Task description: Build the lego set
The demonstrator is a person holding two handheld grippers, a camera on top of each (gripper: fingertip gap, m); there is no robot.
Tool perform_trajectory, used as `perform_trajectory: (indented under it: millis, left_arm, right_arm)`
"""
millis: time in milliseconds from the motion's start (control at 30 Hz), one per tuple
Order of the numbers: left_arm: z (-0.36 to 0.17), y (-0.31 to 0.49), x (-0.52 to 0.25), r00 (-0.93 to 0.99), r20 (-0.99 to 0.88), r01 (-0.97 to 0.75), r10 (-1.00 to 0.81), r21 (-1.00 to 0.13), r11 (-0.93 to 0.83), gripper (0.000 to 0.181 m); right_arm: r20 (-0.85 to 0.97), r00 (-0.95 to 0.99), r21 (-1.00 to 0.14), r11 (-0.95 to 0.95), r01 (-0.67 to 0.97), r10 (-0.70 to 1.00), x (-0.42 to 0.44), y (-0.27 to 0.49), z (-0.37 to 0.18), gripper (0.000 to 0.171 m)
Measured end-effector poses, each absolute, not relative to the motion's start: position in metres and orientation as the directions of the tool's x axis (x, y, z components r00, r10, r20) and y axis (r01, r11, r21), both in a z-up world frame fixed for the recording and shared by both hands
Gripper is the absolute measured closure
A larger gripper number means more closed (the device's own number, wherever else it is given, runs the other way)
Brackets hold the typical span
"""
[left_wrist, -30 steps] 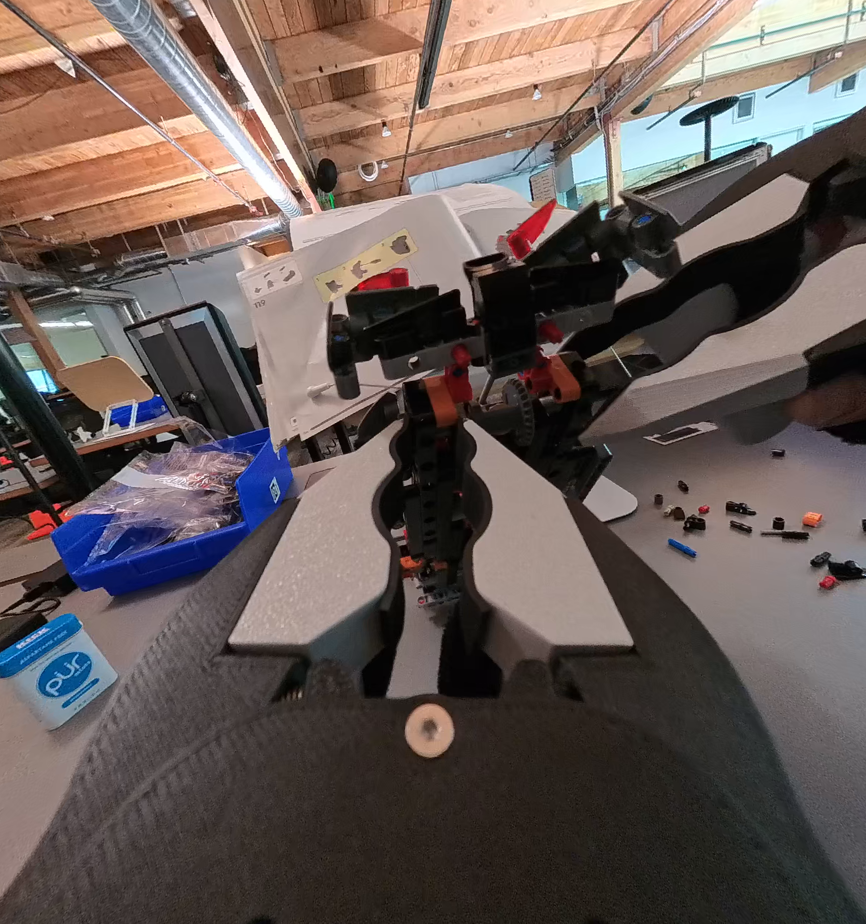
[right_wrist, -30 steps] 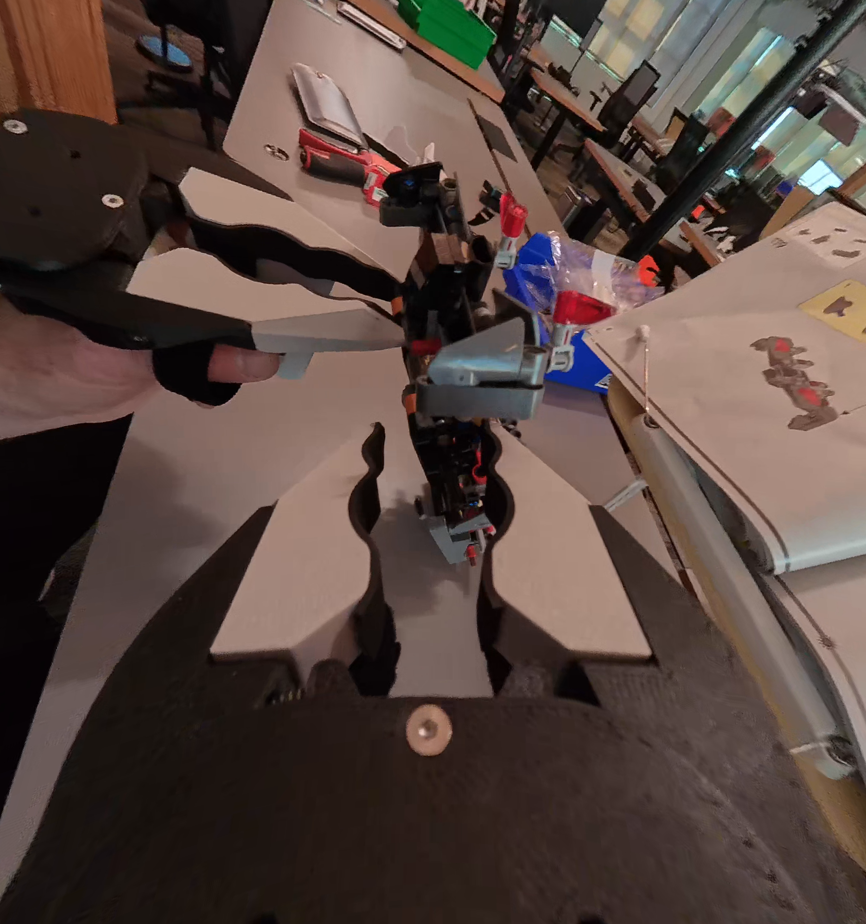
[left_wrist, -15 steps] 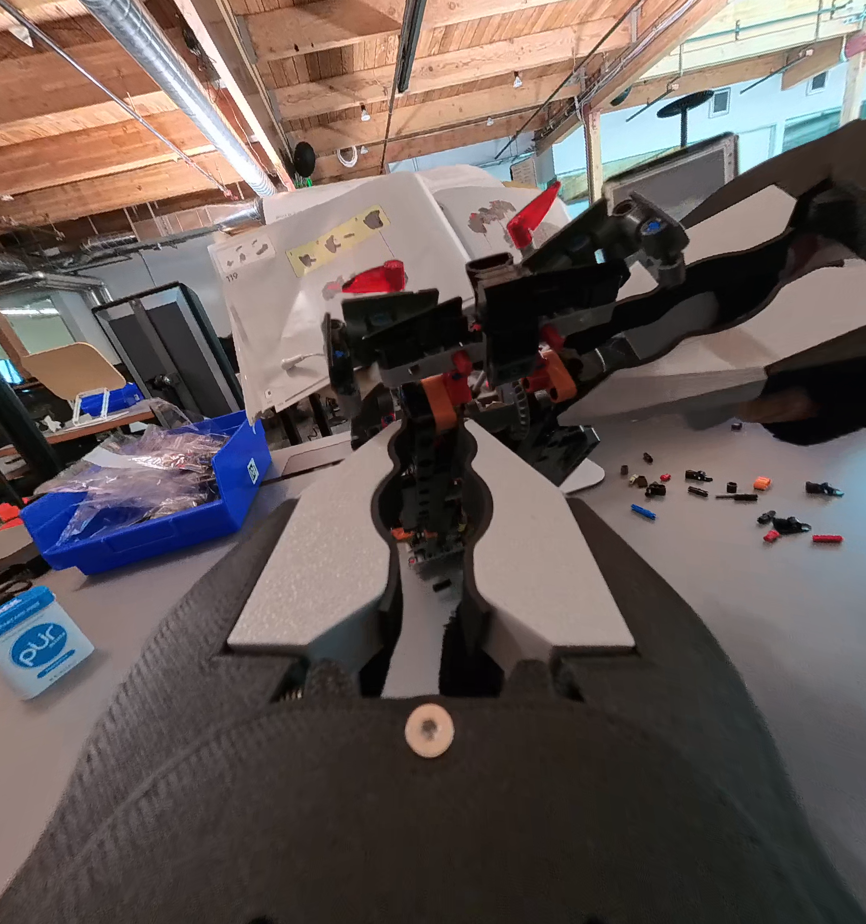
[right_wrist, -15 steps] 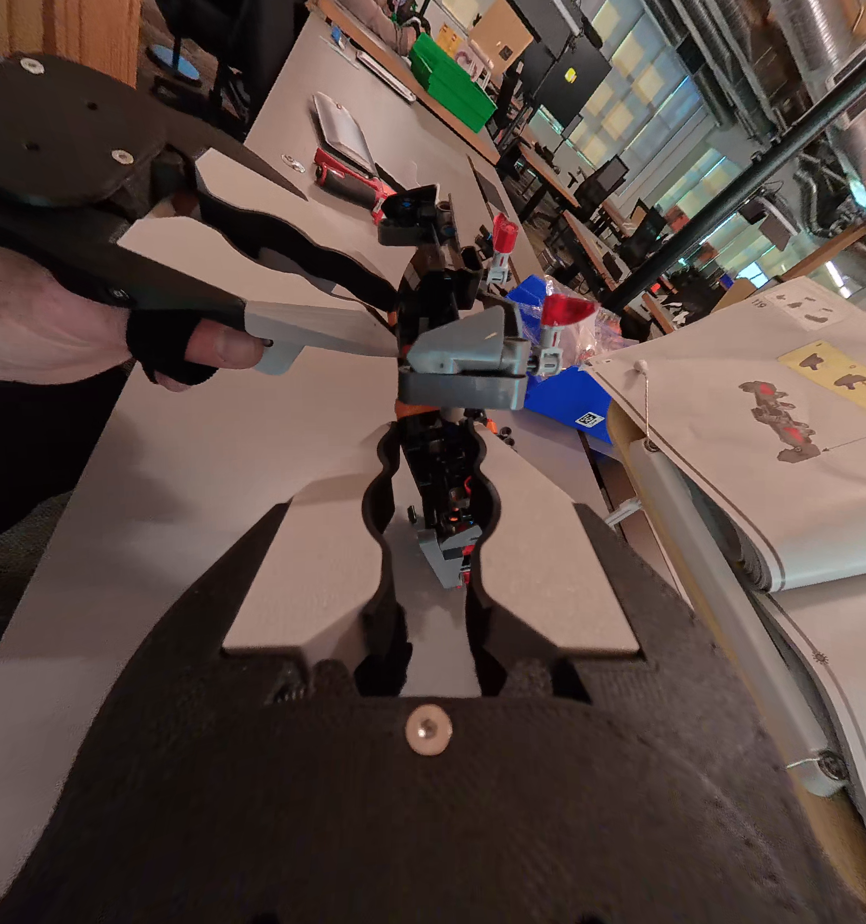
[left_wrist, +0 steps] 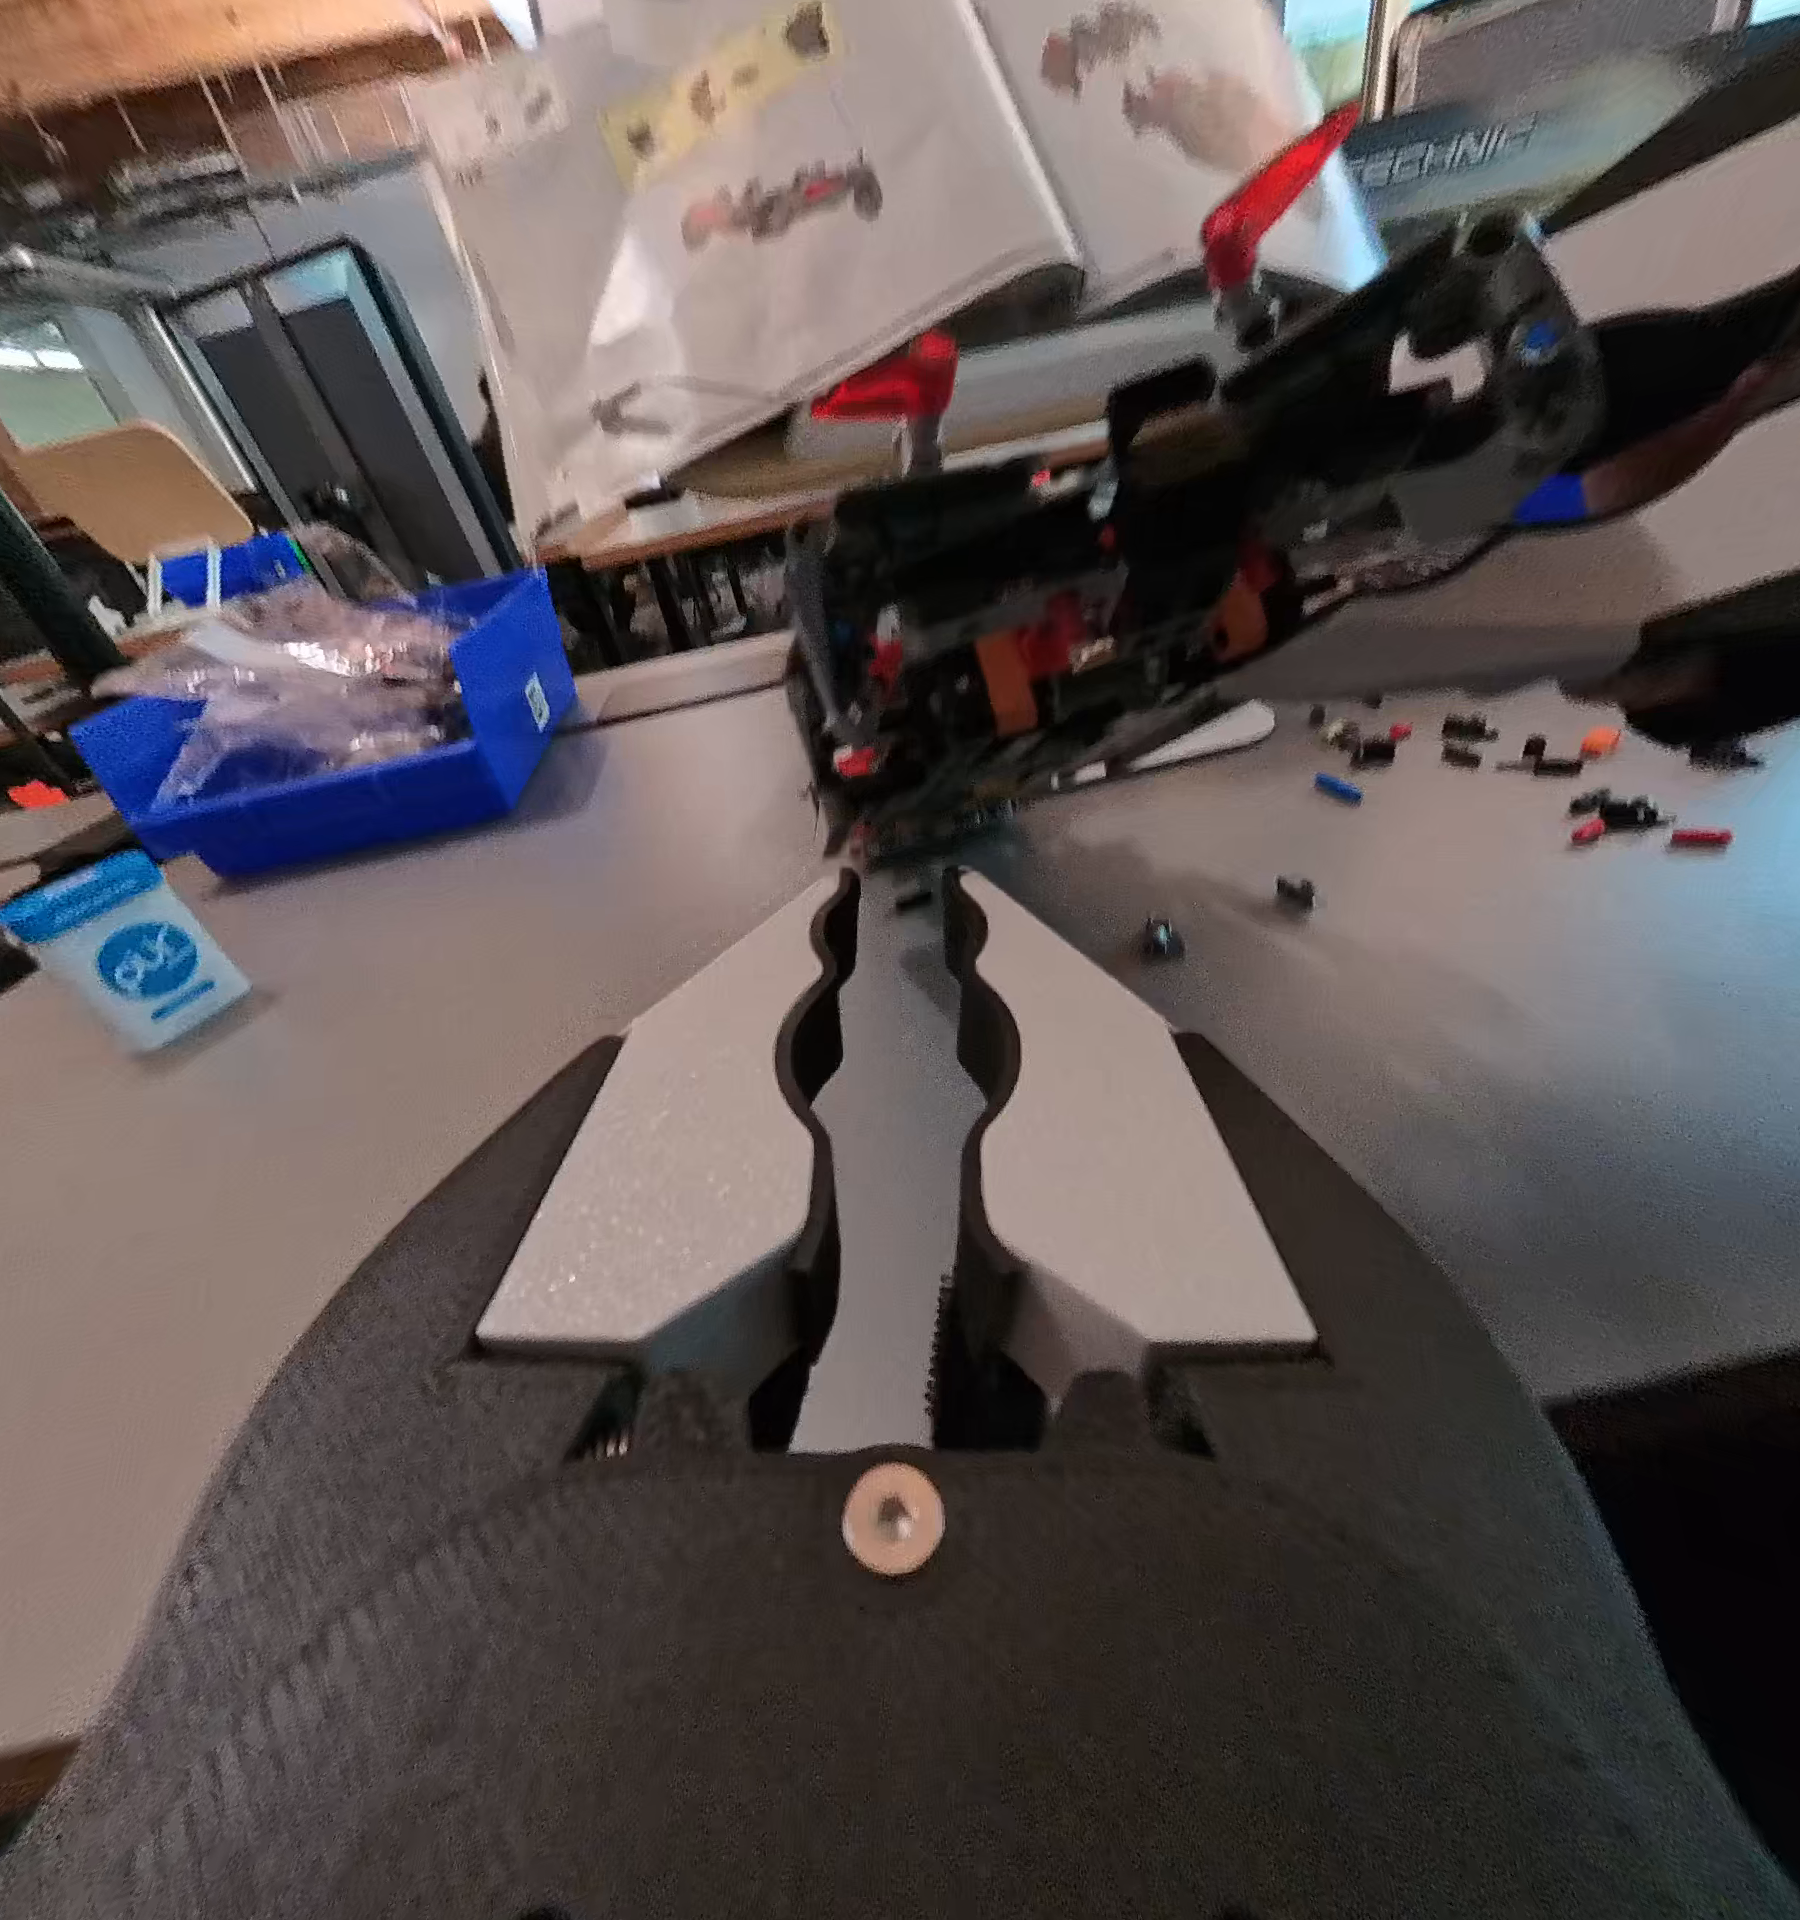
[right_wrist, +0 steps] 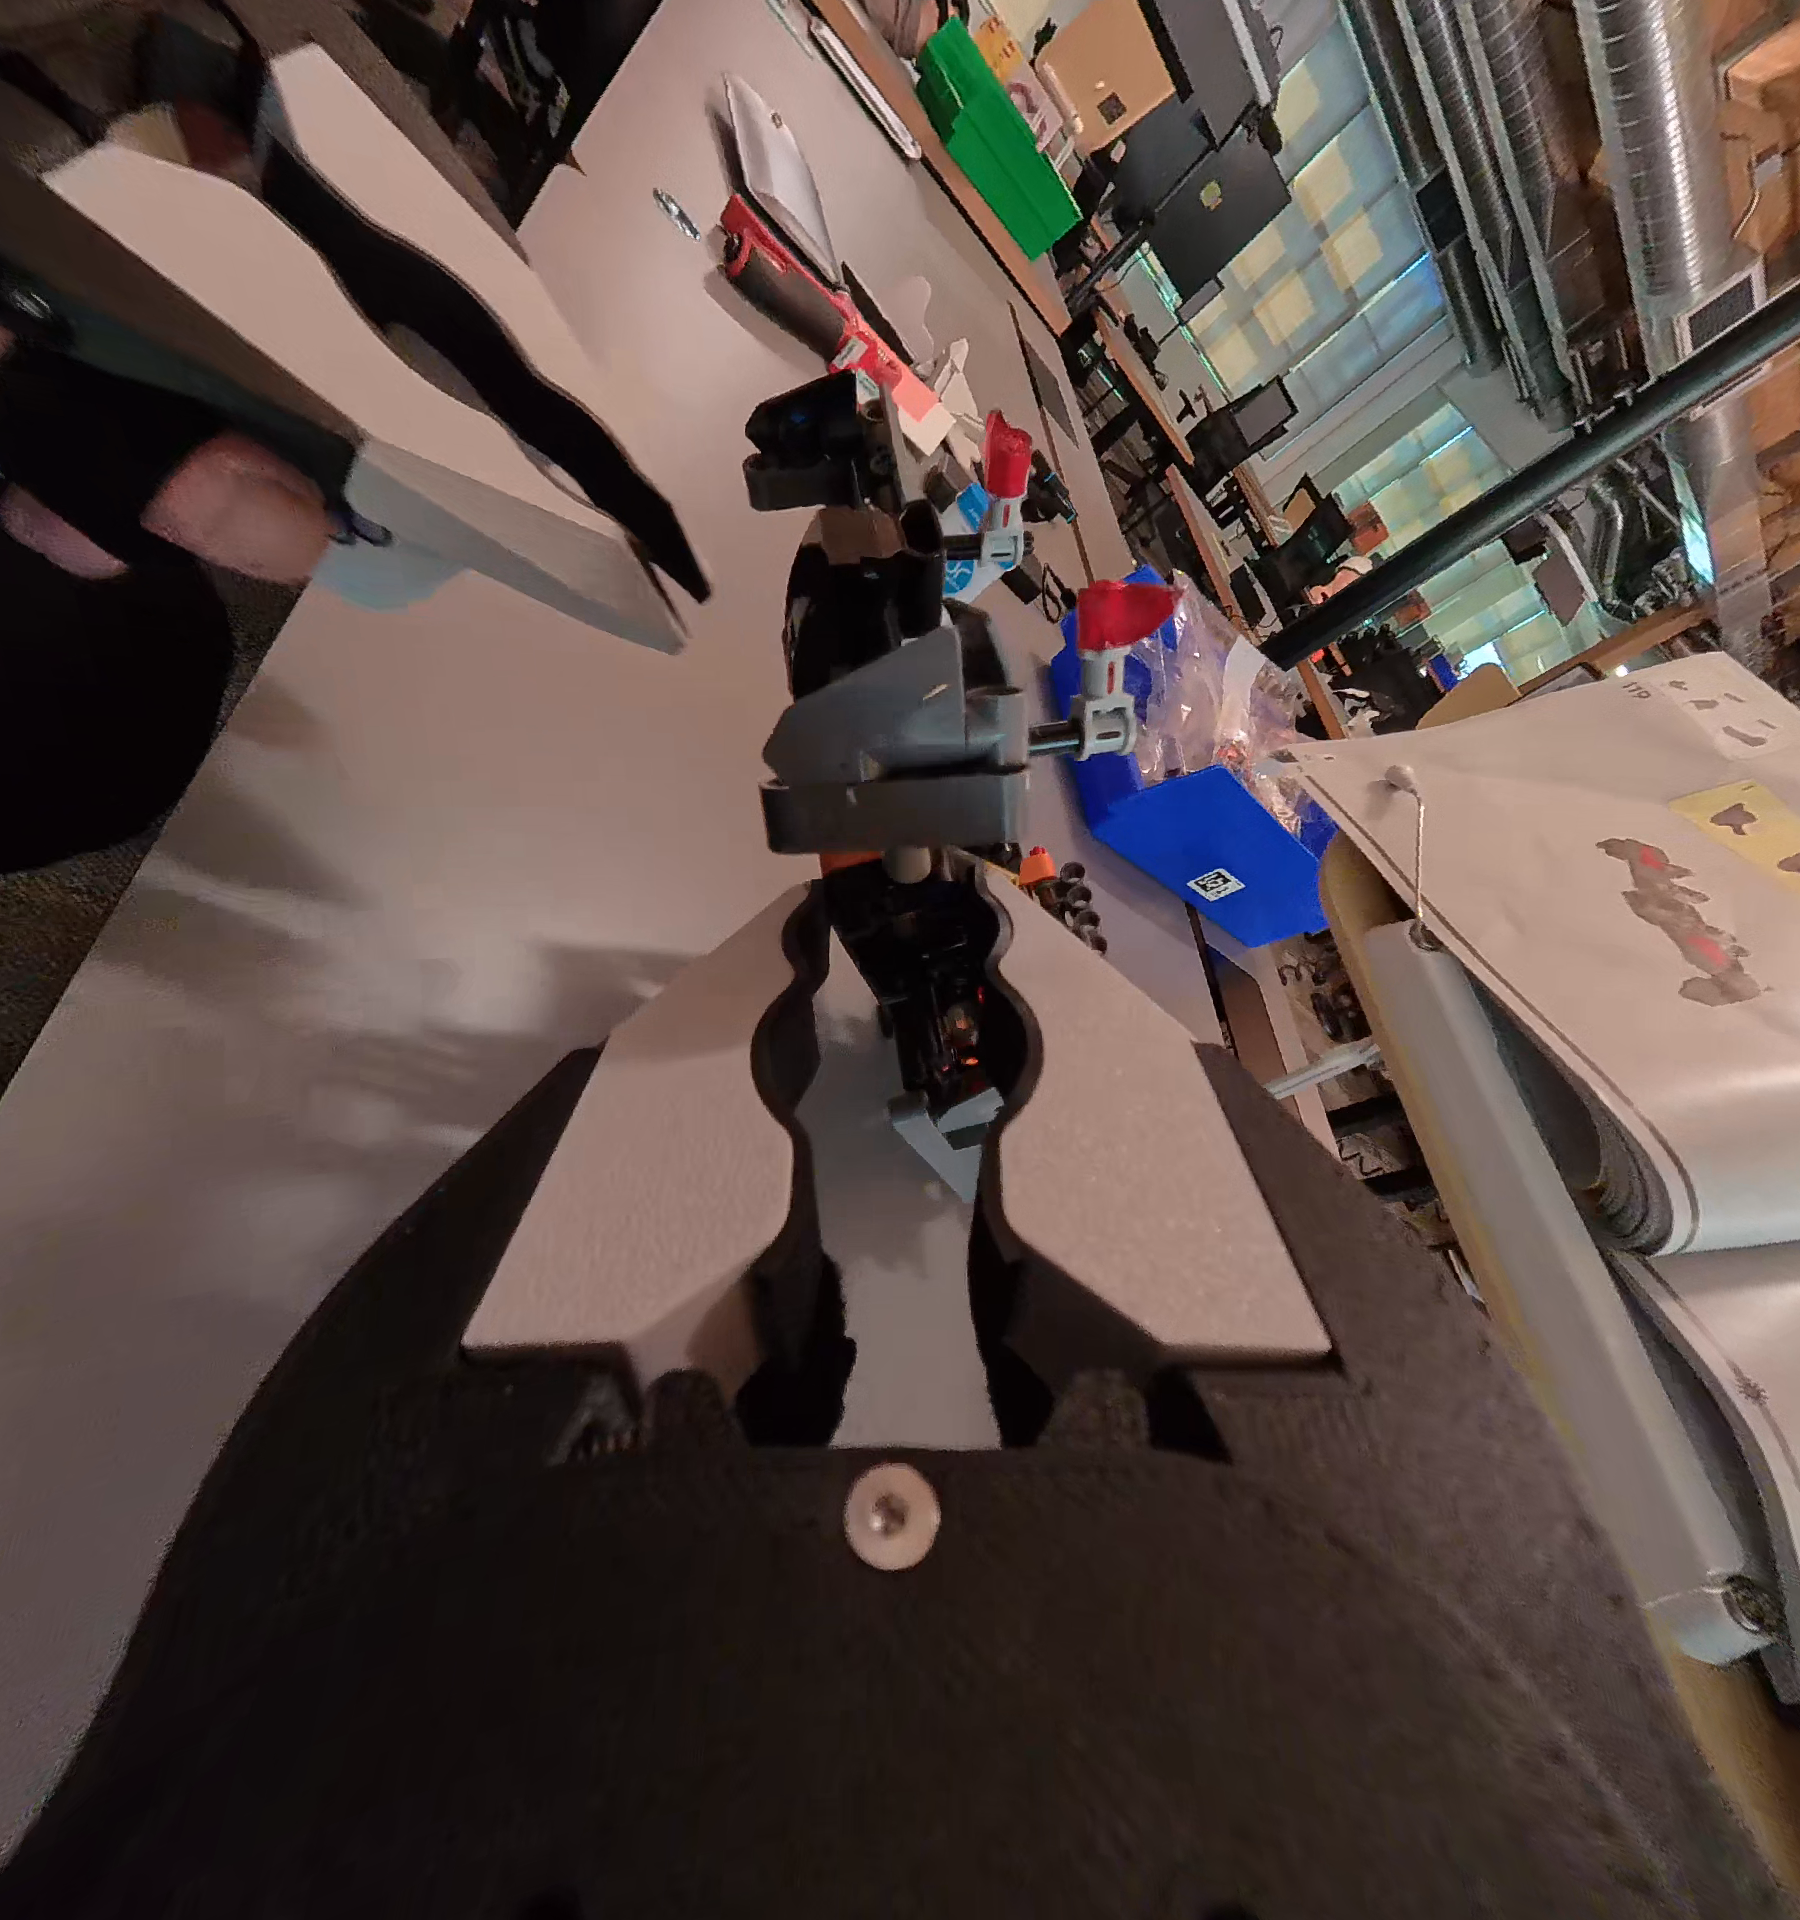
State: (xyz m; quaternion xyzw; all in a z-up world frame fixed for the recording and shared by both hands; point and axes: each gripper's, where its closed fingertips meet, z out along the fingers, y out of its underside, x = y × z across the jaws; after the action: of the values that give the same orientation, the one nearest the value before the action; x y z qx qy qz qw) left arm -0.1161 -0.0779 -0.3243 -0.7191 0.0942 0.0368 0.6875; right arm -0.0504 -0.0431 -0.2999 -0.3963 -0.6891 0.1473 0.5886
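The black lego model (right_wrist: 896, 748), with grey panels, orange parts and red translucent tips, sits between the fingers of my right gripper (right_wrist: 901, 904), which is shut on its lower end. In the left wrist view the model (left_wrist: 1031, 623) hangs tilted above the grey table, held from the right by the right gripper (left_wrist: 1602, 582). My left gripper (left_wrist: 901, 883) is just in front of the model, not touching it; its fingers stand slightly apart with nothing between them. It also shows in the right wrist view (right_wrist: 667, 603), at upper left, held by a gloved hand.
Several small loose lego pieces (left_wrist: 1498, 748) lie on the table at right. A blue bin of plastic bags (left_wrist: 356, 769) and a white-and-blue tin (left_wrist: 127, 956) stand at left. The open instruction booklet (right_wrist: 1602, 935) stands behind. A red-and-black tool (right_wrist: 802, 301) lies farther off. The gap from one gripper's tips to the other's is roughly 9 centimetres. My right tips are about 45 centimetres from the white-and-blue tin (left_wrist: 127, 956), my left tips only 35 centimetres.
My left gripper has let go of the model and drawn back. The right gripper still holds the model and has tilted it over and lowered it toward the table.
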Motion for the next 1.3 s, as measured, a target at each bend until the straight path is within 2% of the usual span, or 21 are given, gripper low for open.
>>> perform_trajectory:
  millis: [100, 233, 400, 500, 700, 800, 1133, 1300]
  left_arm:
    - [-0.342, -0.097, -0.122, 0.977, -0.187, -0.197, -0.1, -0.976, -0.099, 0.164]
    - [-0.34, -0.108, -0.121, 0.957, -0.244, -0.265, -0.158, -0.956, -0.129, 0.15]
    - [-0.344, -0.102, -0.12, 0.946, -0.207, -0.253, -0.249, -0.953, -0.169, 0.136]
    - [-0.353, -0.105, -0.109, 0.911, -0.16, -0.252, -0.38, -0.946, -0.205, 0.137]
    - [-0.362, -0.103, -0.103, 0.875, -0.172, -0.293, -0.453, -0.932, -0.213, 0.149]
    - [-0.372, -0.103, -0.104, 0.876, -0.197, -0.319, -0.441, -0.922, -0.22, 0.155]
    - [-0.401, -0.11, -0.098, 0.867, -0.324, -0.427, -0.379, -0.875, -0.228, 0.158]
    - [-0.408, -0.111, -0.092, 0.881, -0.329, -0.416, -0.34, -0.881, -0.224, 0.165]
  right_arm:
    - [0.729, -0.012, -0.628, 0.676, 0.386, 0.685, -0.048, -0.043, -0.31, 0.148]
    - [0.774, -0.052, -0.569, 0.728, 0.382, 0.631, -0.049, -0.05, -0.324, 0.147]
    - [0.823, -0.104, -0.488, 0.789, 0.374, 0.559, -0.05, -0.058, -0.339, 0.148]
    - [0.835, -0.127, -0.462, 0.807, 0.369, 0.536, -0.049, -0.062, -0.348, 0.147]
    - [0.853, -0.185, -0.402, 0.841, 0.362, 0.488, -0.047, -0.068, -0.367, 0.146]
    - [0.851, -0.213, -0.387, 0.847, 0.364, 0.481, -0.045, -0.07, -0.376, 0.145]
    - [0.804, -0.351, -0.328, 0.85, 0.412, 0.48, -0.036, -0.074, -0.411, 0.139]
    - [0.757, -0.384, -0.338, 0.82, 0.461, 0.528, -0.024, -0.068, -0.413, 0.138]
